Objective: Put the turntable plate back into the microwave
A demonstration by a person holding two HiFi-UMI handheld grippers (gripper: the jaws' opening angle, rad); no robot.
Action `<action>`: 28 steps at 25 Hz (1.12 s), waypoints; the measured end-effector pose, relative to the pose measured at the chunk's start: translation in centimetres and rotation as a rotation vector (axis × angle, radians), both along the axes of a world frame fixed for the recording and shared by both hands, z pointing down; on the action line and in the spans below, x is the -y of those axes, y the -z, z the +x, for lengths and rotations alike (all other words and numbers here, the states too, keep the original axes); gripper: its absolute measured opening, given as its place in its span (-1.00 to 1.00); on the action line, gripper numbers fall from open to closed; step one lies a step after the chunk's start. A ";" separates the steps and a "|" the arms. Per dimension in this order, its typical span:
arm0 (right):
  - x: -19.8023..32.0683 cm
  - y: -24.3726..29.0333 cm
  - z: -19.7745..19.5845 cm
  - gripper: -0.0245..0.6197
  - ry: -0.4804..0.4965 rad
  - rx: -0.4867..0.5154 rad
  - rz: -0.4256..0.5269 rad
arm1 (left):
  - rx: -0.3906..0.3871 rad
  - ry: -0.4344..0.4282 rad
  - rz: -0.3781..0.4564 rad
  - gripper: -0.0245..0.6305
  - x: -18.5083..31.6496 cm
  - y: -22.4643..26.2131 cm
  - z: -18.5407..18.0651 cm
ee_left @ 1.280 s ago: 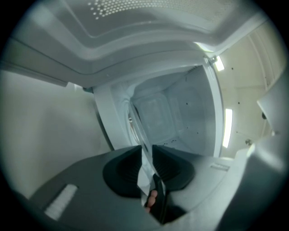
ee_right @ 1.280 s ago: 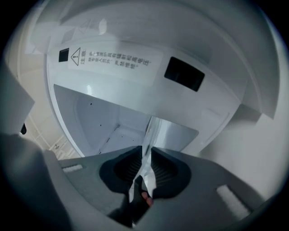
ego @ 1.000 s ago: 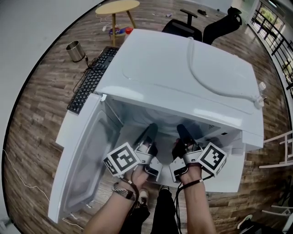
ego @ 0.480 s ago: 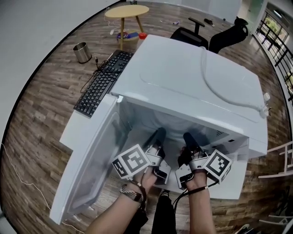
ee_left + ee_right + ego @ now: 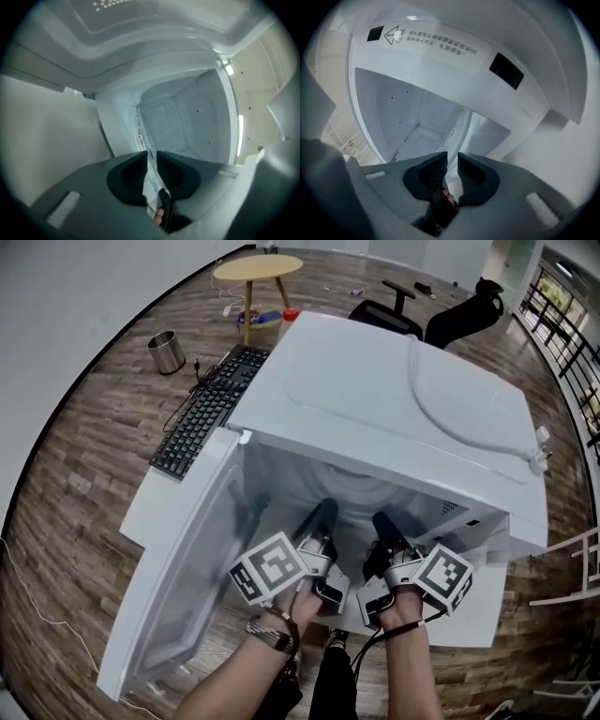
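A white microwave (image 5: 375, 399) stands with its door (image 5: 183, 568) swung open to the left. The clear glass turntable plate (image 5: 361, 489) shows as pale arcs inside the cavity. My left gripper (image 5: 324, 512) and right gripper (image 5: 382, 521) reach side by side into the cavity mouth. In the left gripper view the plate (image 5: 149, 171) runs edge-on through my left gripper (image 5: 150, 161), whose jaws are closing on its rim. In the right gripper view the plate (image 5: 458, 131) rises from my right gripper (image 5: 452, 171), gripped at the rim. The cavity floor under the plate is mostly hidden.
A black keyboard (image 5: 206, 413) lies left of the microwave. Beyond are a metal bin (image 5: 166, 351), a round wooden table (image 5: 258, 268) and office chairs (image 5: 459, 310). A white cable (image 5: 469, 423) loops over the microwave's top. The open door blocks the left side.
The head view has shifted a little. Both grippers stay at the cavity mouth, and the plate's rim shows more plainly inside.
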State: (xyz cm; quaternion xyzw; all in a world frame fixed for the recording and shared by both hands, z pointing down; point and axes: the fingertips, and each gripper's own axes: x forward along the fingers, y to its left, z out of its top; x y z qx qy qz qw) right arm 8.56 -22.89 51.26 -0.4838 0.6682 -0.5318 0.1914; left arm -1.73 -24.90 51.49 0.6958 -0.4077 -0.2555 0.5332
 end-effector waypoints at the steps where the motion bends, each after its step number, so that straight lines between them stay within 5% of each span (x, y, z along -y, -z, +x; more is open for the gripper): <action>1: 0.0 0.1 0.0 -0.71 -0.001 0.000 0.005 | 0.015 -0.006 0.003 -0.72 0.0 0.0 0.0; 17: 0.7 0.4 0.1 -0.73 -0.015 0.040 0.018 | 0.060 -0.033 -0.008 -0.69 0.7 0.5 -0.1; 28: 0.2 0.3 0.3 -0.73 -0.025 0.042 0.010 | 0.241 -0.078 -0.043 -0.65 1.0 0.3 0.2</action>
